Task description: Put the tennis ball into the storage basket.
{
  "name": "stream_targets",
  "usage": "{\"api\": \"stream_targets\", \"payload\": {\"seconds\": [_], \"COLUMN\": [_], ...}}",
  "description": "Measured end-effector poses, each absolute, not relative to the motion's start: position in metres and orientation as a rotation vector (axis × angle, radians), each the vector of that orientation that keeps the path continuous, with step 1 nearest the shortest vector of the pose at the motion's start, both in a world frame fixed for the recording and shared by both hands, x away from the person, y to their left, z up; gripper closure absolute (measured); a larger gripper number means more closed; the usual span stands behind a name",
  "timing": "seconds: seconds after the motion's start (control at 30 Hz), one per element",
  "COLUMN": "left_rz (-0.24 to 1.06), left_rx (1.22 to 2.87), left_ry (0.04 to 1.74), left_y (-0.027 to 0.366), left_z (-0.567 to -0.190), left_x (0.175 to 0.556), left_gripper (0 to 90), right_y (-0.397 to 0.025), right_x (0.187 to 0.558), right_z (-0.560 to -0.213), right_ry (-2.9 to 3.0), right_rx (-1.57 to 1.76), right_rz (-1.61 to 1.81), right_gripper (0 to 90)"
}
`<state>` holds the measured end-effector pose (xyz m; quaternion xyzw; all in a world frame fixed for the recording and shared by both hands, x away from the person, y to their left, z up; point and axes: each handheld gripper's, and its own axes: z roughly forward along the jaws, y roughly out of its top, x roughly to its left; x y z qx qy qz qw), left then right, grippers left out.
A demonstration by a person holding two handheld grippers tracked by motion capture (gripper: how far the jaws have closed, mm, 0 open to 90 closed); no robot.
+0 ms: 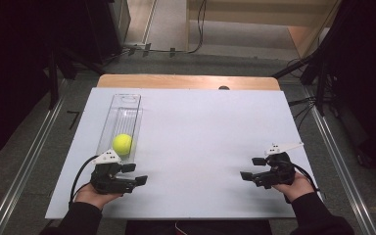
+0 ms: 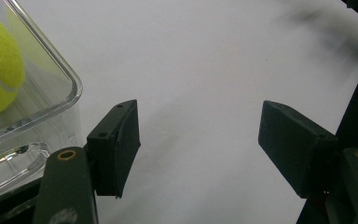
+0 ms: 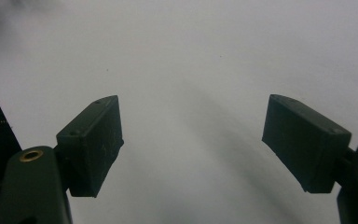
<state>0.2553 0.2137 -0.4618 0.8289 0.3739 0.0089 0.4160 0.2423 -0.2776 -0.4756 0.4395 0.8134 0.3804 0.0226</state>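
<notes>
No readable text, labels, brand marks, numbers or signs can be made out on any surface in these views.

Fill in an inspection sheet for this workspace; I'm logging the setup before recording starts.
Surface: flat white board lying on a wooden table, bare in the middle.
Job's things: yellow-green fuzzy tennis ball sitting inside a long clear plastic tray at the board's left side.
Clutter: nothing seen on the board.
Grippers: left tool open, just in front of the tray's near end; right tool open, over bare board at the right.
Cables: a black cable loops from the left tool; more run across the floor beyond the table.
Surroundings: grey floor, metal rails on both sides, dark stands.
</notes>
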Motion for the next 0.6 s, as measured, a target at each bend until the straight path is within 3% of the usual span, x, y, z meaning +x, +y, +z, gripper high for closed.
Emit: {"api": "stream_targets", "payload": {"seconds": [0.6], "left_rz": [0.021], "left_rx": [2.082], "left_ry": [0.938], "left_y": [0.2131], "left_z": [-0.4618], "left_x": [0.2553], "left_gripper": [30.0], "right_y": [-0.2778], "right_x": [0.2426], "right_z": [-0.4783], "right_ry": [2.537], "right_rx": [1.355], "right_rz": [1.156], "right_gripper": [18.0]}}
